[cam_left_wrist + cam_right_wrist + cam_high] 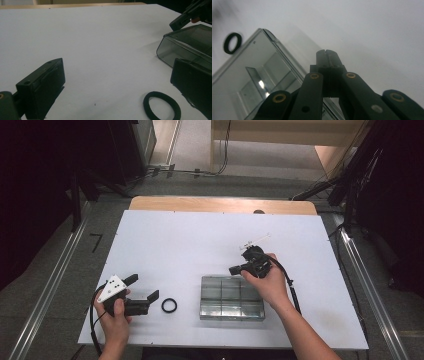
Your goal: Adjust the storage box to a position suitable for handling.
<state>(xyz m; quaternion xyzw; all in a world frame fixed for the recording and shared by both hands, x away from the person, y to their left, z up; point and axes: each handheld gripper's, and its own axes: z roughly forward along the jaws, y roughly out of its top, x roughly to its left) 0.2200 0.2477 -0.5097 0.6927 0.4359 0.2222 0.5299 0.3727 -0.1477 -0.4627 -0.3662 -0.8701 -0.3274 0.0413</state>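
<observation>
- Left claw (145,288) sits low at the near-left of the desk (200,235), jaws spread wide with nothing between them, pointed along the surface toward the black ring (169,305).
- That ring lies flat just beyond the jaw tips, between the left claw and the clear compartment box (231,298); in the left gripper view the ring (162,105) rests closer to the right-hand jaw than the left one.
- Risk here, I'd say: the ring is thin and flat, so jaws skimming the desk could slide over it or nudge it away toward the box wall rather than pinch it.
- Off-centre as it is, a closing squeeze may flick it sideways out of the gap.
- Right claw (239,268) hovers at the box's far-right corner, jaws pressed together on nothing, as the right gripper view (327,53) shows plainly over the clear box (259,75).
- If that hand drops, it could bump the box and shift the compartments.
- Pose: left hand (116,317) grips from behind, forearm coming up from the near edge; right hand (270,282) is cocked over, wrist bent leftward above the box.
</observation>
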